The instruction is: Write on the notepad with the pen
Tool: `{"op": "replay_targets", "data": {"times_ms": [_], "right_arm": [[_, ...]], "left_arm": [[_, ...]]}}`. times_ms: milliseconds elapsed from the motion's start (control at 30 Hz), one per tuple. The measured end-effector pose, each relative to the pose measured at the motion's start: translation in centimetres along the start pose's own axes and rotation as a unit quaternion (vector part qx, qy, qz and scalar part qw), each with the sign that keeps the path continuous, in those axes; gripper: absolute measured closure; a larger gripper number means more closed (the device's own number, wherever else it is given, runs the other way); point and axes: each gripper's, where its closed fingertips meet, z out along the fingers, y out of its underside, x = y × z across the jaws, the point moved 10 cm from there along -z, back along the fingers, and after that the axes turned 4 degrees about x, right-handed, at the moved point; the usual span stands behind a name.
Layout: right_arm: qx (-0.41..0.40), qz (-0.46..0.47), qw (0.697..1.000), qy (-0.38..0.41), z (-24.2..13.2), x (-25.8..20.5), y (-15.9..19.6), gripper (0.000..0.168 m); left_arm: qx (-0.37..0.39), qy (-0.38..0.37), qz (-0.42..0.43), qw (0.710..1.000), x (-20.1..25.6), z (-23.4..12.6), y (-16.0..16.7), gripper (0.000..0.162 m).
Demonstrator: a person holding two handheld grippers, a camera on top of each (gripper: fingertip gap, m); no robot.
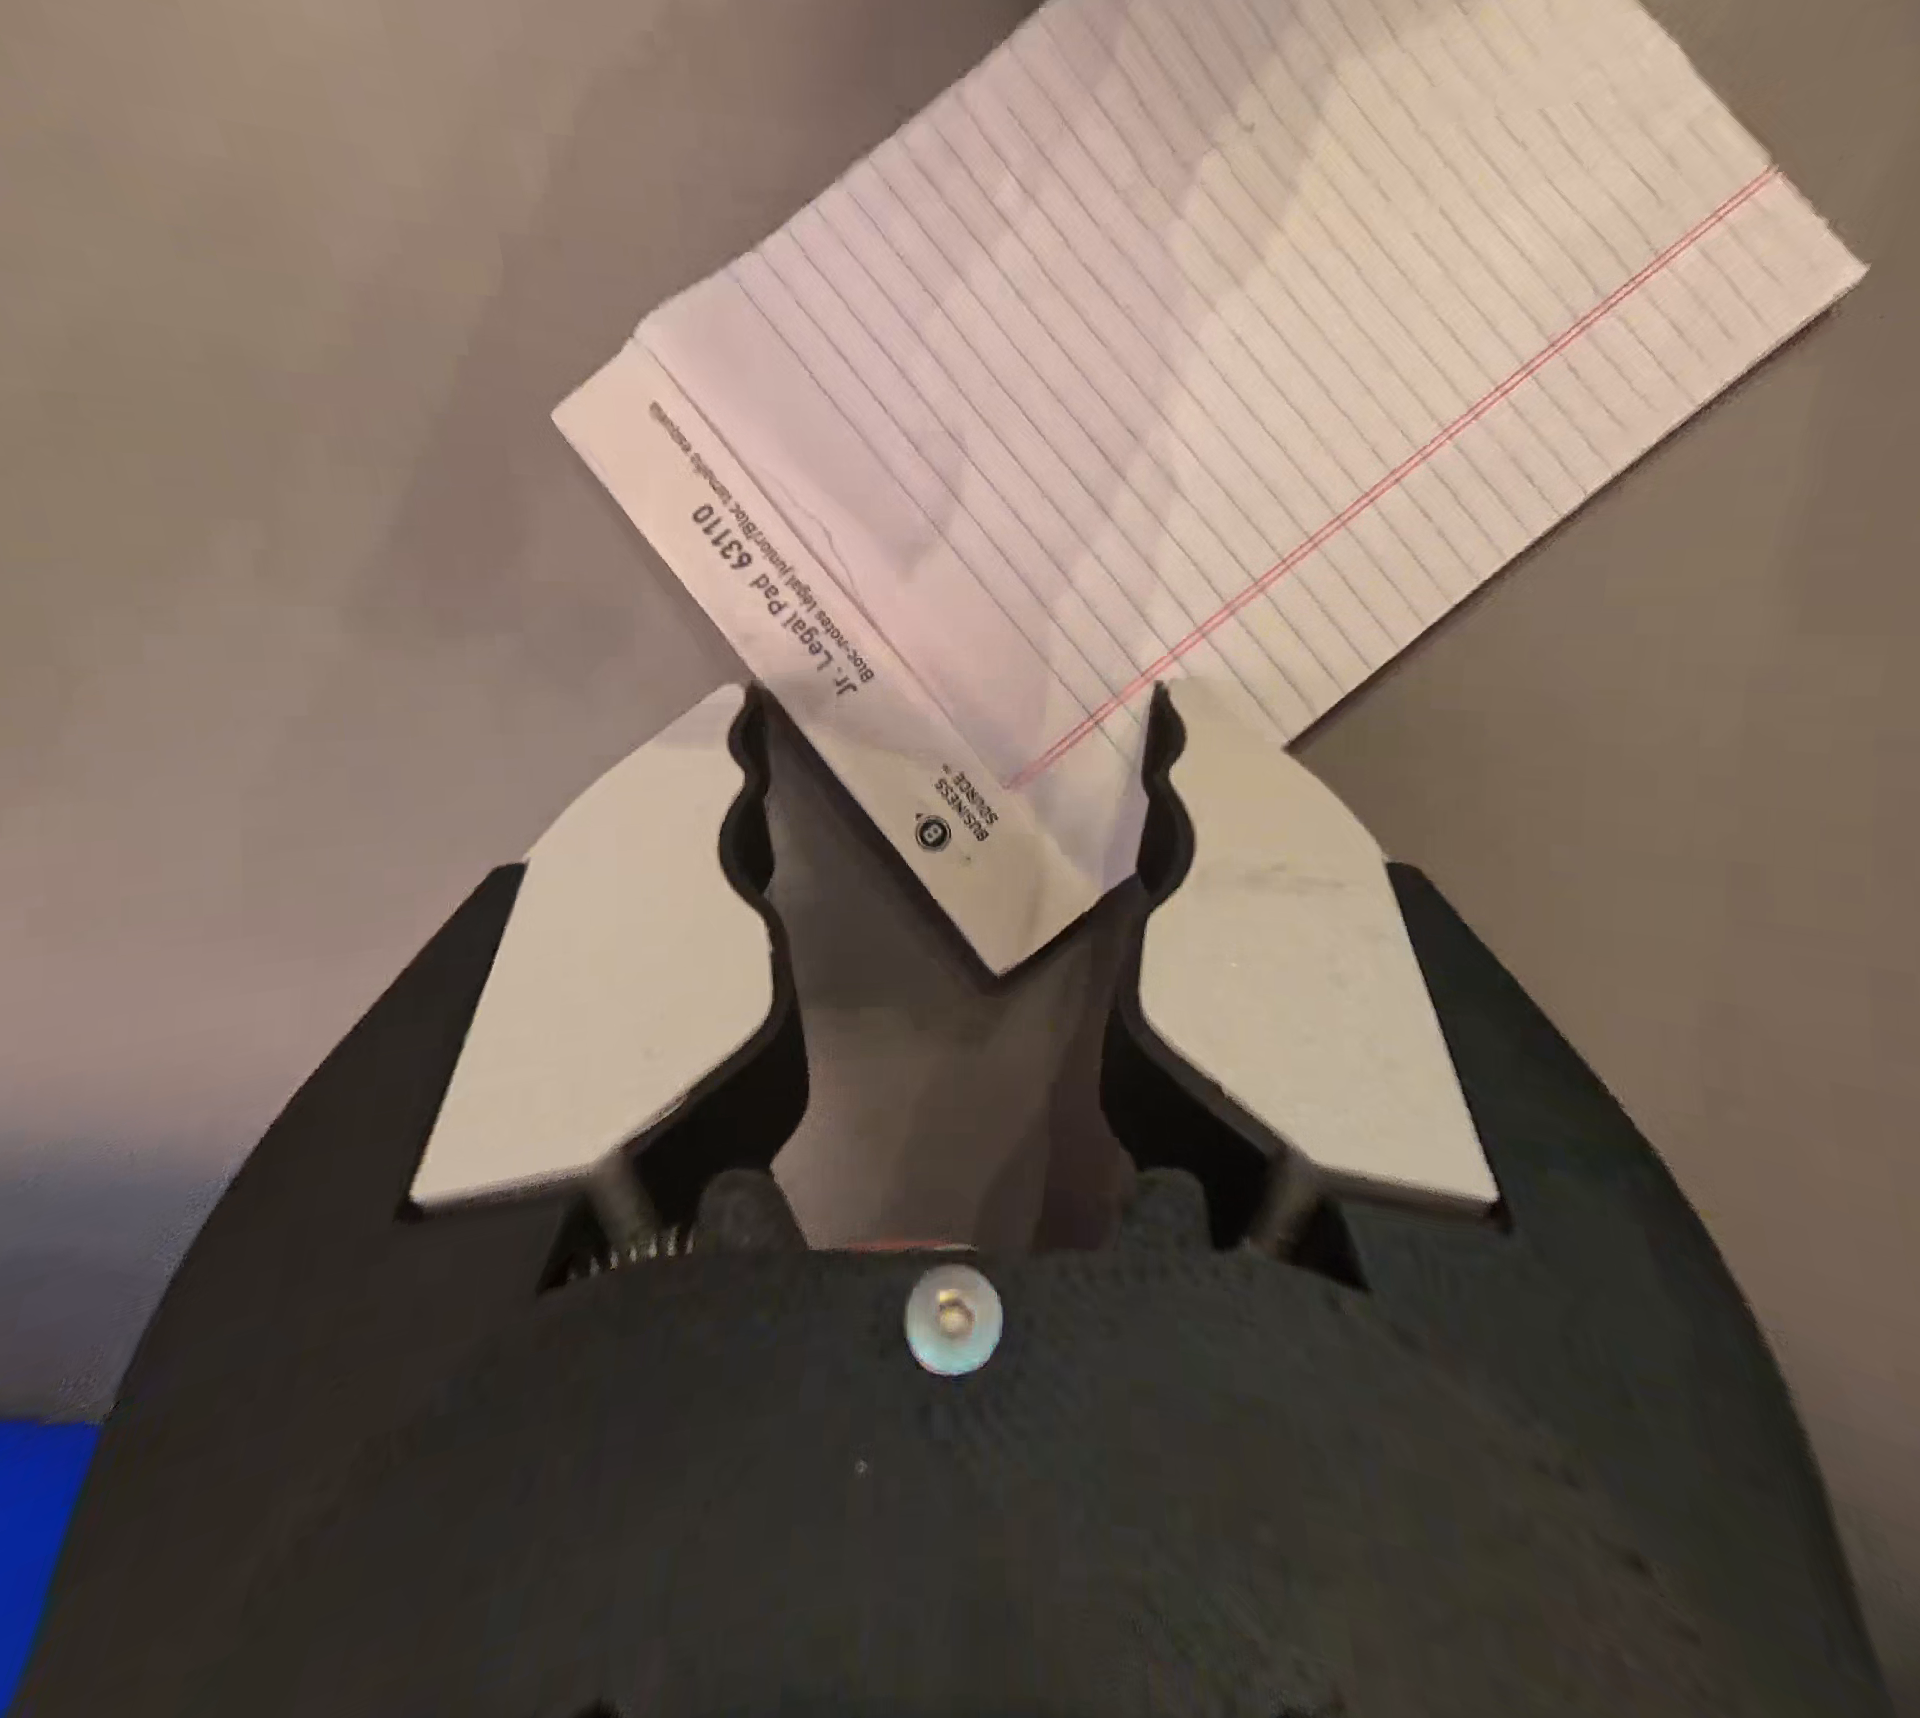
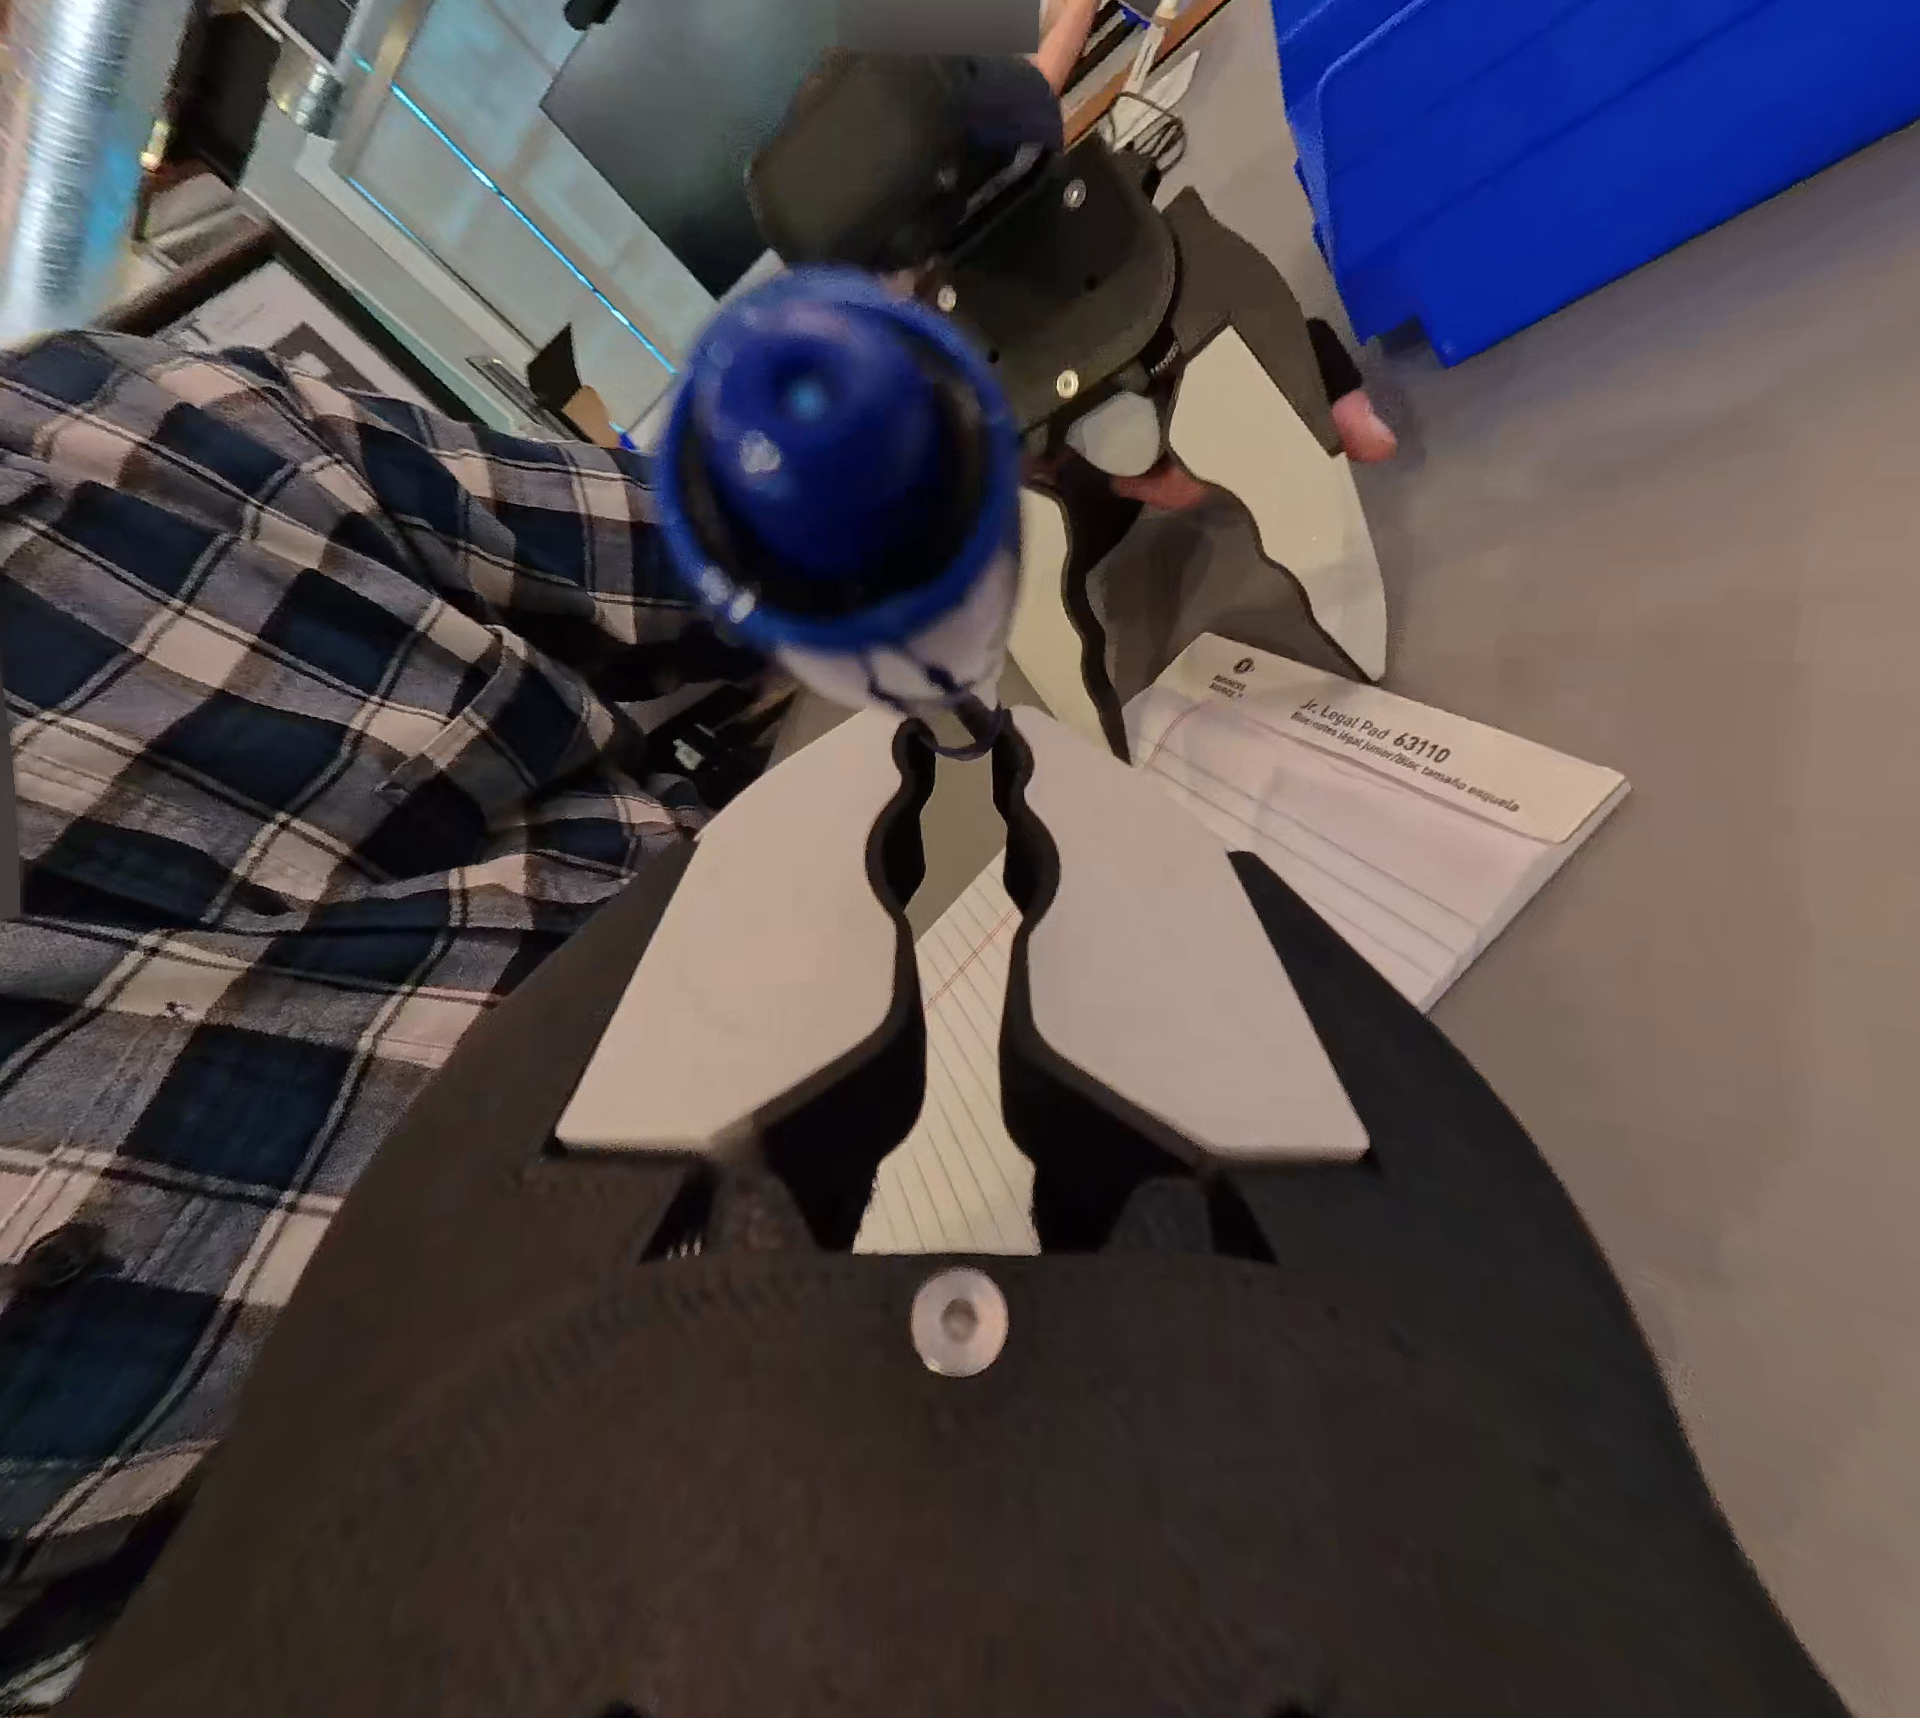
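A white lined notepad [image 1: 1247,380] with a red margin line lies askew on the grey table [image 1: 312,318]. My left gripper [image 1: 956,702] is open, and the pad's near corner at the binding strip sits between its fingers. In the right wrist view the left gripper [image 2: 1244,714] stands tips-down at that corner of the notepad [image 2: 1403,847]. My right gripper [image 2: 961,738] is shut on a pen [image 2: 831,463] with a white barrel and a blue end. It holds the pen above the pad with the blue end toward the camera. The writing tip is hidden.
Blue plastic bins [image 2: 1610,58] stand on the table beyond the pad, and a blue patch [image 1: 42,1481] shows at the lower left. A person in a plaid shirt [image 2: 260,681] is close on the left. A black screen [image 2: 707,58] stands behind. The left gripper's tips are roughly 11 cm from the right gripper's.
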Motion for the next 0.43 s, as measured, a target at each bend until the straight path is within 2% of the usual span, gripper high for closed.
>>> {"op": "replay_targets", "data": {"times_ms": [100, 167, 267, 300, 367, 433], "right_arm": [[-0.010, -0.032, 0.999, 0.042, 0.5, -0.8, -0.3, 0.158], [-0.021, -0.042, 0.997, 0.057, 1.0, -1.4, -0.4, 0.158], [-0.011, -0.032, 0.998, 0.051, 1.6, -2.0, -0.2, 0.158], [0.005, -0.021, 0.999, 0.049, 1.6, -2.0, 0.0, 0.158], [0.056, 0.014, 0.998, 0.030, 1.6, -1.9, 0.2, 0.158], [0.108, 0.054, 0.993, -0.007, 1.7, -1.7, 0.6, 0.158]], "left_arm": [[-0.009, -0.011, -0.012, 1.000, 0.5, 0.2, -0.6, 0.097], [-0.004, -0.016, -0.044, 0.999, 0.9, 0.6, -0.9, 0.090], [0.023, -0.042, -0.039, 0.998, 1.9, 0.5, -1.4, 0.078], [0.057, -0.058, -0.029, 0.996, 2.2, 0.1, -1.9, 0.075], [0.142, -0.095, 0.001, 0.985, 3.2, -1.2, -3.4, 0.079], [0.233, -0.169, 0.058, 0.956, 4.6, -2.6, -4.8, 0.099]]}}
